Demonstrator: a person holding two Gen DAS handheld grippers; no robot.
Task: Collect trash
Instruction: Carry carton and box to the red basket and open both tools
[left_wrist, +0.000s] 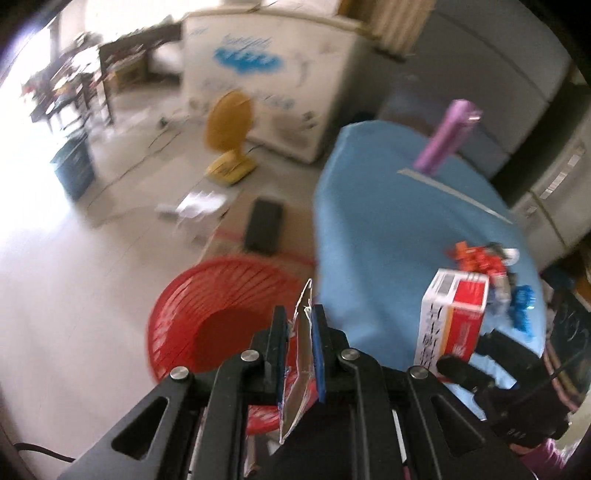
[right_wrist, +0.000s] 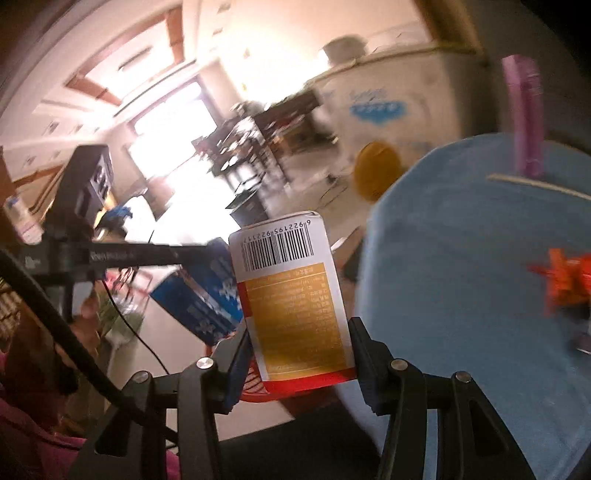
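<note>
The counter (left_wrist: 388, 221) is a rounded surface under a smooth, matte light-blue cloth; in the left wrist view it fills the area from 12 to 4 o'clock. A thin pale strip (left_wrist: 454, 195) lies flat across the cloth near its far edge.

A white chest-shaped cabinet (left_wrist: 266, 85) with a blue printed logo stands on the pale floor at 12 o'clock. In front of it stands a yellow fan (left_wrist: 229, 129) with a round grille and a flat base.

The red basket (left_wrist: 218, 317) is a round plastic container with slatted, ribbed walls. It sits on the floor beside the counter edge, directly below the left hand-held gripper.

A slim purple cylindrical bottle (left_wrist: 447, 136) stands on the far part of the counter at 1 o'clock.

The carton (right_wrist: 295, 299) is a rectangular cardboard box, white on top with a barcode, a yellow text panel and a red base. The right hand-held gripper (right_wrist: 295, 354) is pressed against its two sides and holds it upright in the air, off the counter edge.

Crumpled orange-red wrappers (left_wrist: 476, 258) and a small blue ridged item (left_wrist: 521, 306) lie on the counter at 3 o'clock; details are blurred.

The foil wrapper (left_wrist: 301, 354) is a thin, creased, silver sheet with torn edges. The left hand-held gripper (left_wrist: 299, 354) pinches it edge-on between its blue pads (left_wrist: 317, 354), above the basket rim.
</note>
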